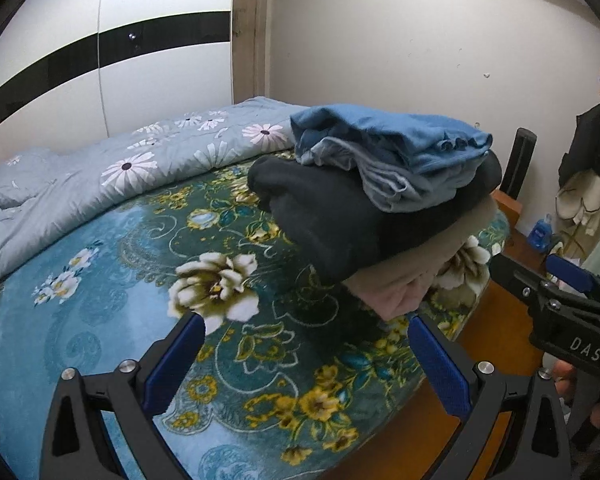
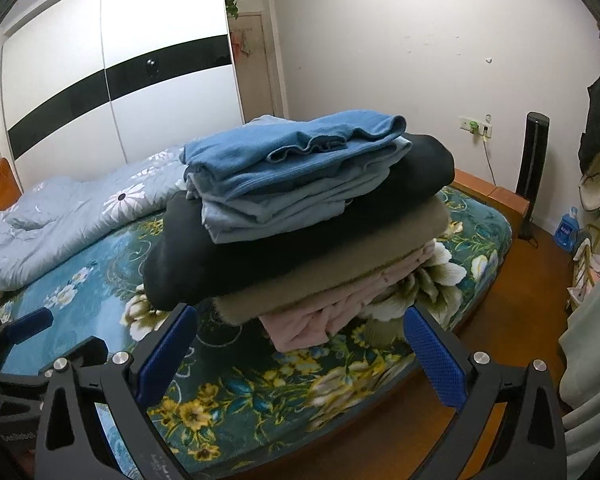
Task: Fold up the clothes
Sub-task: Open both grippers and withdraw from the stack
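Nearest, the left gripper [image 1: 306, 364] and right gripper [image 2: 300, 354] are held with fingers spread apart and nothing between them, above the floral bed cover [image 2: 260, 392]. Just beyond, a stack of folded clothes [image 2: 300, 216] is seen resting near the bed's corner. Farther back, a pale quilt [image 1: 80, 184] is bunched before the wardrobe [image 2: 100, 80].

The stack runs blue top [image 2: 296, 140], pale blue layer [image 2: 300, 204], black garment [image 2: 228, 256], tan piece [image 2: 340, 264] and pink bottom [image 2: 340, 312], perhaps faintly printed. The bedspread [image 1: 112, 240] is teal with cream and yellow flowers; the quilt [image 1: 80, 184] is grey-blue with white daisies.
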`<move>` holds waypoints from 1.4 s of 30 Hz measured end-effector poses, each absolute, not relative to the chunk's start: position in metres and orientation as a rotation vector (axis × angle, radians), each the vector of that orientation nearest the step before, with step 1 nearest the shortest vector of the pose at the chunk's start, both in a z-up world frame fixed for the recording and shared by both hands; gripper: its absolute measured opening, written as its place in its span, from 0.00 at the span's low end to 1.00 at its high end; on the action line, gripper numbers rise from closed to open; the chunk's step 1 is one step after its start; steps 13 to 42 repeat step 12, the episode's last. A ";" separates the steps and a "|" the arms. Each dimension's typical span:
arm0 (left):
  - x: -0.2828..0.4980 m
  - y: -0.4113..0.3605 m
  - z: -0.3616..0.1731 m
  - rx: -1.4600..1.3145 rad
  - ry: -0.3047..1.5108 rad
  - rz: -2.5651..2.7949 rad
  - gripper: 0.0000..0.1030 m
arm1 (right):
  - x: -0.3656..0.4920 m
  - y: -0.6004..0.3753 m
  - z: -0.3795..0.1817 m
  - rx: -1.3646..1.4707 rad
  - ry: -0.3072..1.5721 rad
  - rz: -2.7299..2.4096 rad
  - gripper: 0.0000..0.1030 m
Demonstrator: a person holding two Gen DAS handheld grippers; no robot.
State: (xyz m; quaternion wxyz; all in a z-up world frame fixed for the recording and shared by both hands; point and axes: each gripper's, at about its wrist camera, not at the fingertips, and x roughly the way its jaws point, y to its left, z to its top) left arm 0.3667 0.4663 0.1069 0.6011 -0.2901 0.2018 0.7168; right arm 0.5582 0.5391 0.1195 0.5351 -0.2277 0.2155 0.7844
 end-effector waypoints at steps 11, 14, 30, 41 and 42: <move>0.351 0.444 0.104 -0.670 0.464 1.693 1.00 | 0.544 0.524 0.120 -0.577 0.486 1.863 1.00; 0.350 0.442 0.105 -0.667 0.463 1.695 1.00 | 0.543 0.523 0.121 -0.579 0.483 1.864 1.00; 0.350 0.442 0.105 -0.667 0.463 1.695 1.00 | 0.543 0.523 0.121 -0.579 0.483 1.864 1.00; 0.350 0.442 0.105 -0.667 0.463 1.695 1.00 | 0.543 0.523 0.121 -0.579 0.483 1.864 1.00; 0.350 0.442 0.105 -0.667 0.463 1.695 1.00 | 0.543 0.523 0.121 -0.579 0.483 1.864 1.00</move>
